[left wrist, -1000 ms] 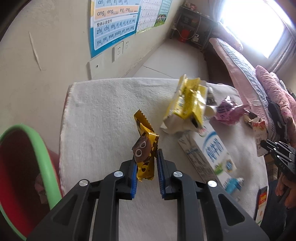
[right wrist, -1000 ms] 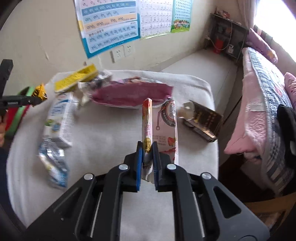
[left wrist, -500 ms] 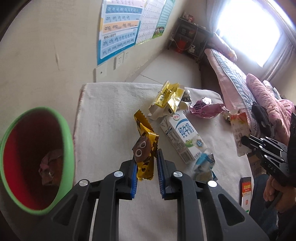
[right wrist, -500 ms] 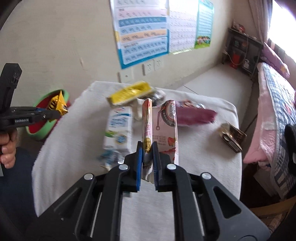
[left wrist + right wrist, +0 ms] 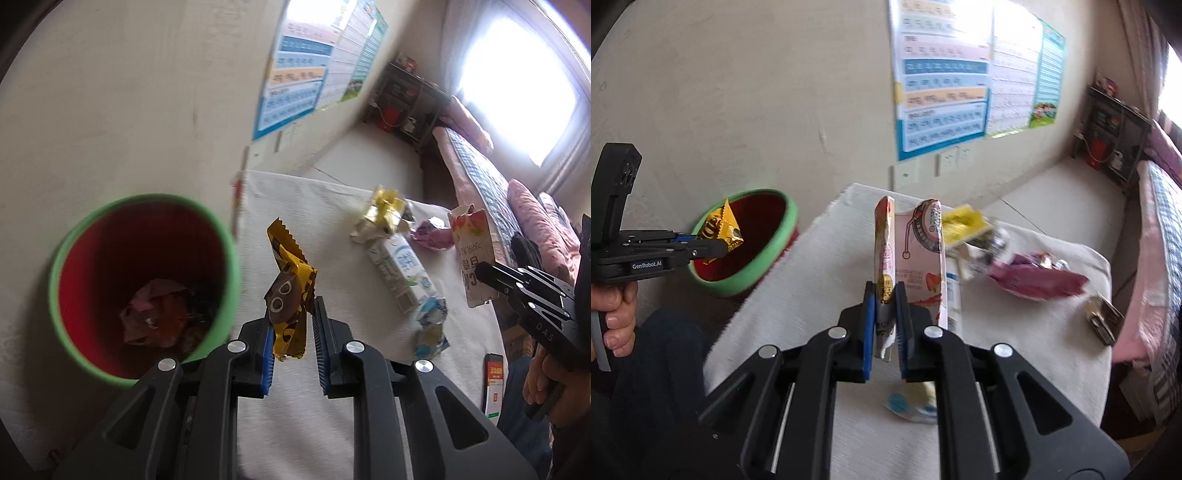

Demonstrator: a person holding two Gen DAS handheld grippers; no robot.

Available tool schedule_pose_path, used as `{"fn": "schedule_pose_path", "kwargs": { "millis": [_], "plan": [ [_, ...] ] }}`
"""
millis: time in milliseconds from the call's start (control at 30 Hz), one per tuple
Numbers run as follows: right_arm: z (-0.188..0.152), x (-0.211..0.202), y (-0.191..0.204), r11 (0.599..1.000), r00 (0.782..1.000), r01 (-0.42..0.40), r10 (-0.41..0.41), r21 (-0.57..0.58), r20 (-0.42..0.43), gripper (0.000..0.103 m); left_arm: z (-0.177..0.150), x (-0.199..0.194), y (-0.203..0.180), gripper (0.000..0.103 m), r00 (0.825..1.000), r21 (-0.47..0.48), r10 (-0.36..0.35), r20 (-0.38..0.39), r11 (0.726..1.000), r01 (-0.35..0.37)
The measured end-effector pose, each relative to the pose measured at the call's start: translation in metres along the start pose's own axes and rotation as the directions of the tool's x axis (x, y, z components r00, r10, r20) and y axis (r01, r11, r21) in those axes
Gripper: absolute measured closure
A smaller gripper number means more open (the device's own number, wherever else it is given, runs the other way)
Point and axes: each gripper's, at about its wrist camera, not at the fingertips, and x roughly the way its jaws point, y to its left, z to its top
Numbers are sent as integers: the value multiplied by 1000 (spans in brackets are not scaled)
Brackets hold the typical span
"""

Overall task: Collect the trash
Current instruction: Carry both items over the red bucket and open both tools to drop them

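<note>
Two hand-held grippers are at work, and each is clamped on one piece of trash. Our left hand-held gripper point(image 5: 291, 321) pinches one yellow snack wrapper point(image 5: 290, 291) just beside the rim of the single green bin point(image 5: 229, 258). Our right hand-held gripper point(image 5: 885, 299) squeezes one pink drink carton point(image 5: 912, 258), farther from that bin, above the worktop point(image 5: 332, 229). One white milk carton point(image 5: 399, 269), one yellow packet point(image 5: 384, 214) and one purple wrapper point(image 5: 1034, 280) lie on the worktop, well beyond the bin.

"GenRobot.AI" on left gripper point(image 5: 713, 248); "DAS" on right gripper point(image 5: 480, 273)
</note>
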Motion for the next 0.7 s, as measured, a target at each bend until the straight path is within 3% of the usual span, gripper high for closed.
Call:
{"fn": "schedule_pose_path", "kwargs": {
  "millis": [700],
  "plan": [
    [67, 70, 137, 973, 982, -189, 186, -132, -37, 92, -3, -41, 110, 87, 992, -146, 106, 63, 985, -96]
  ]
}}
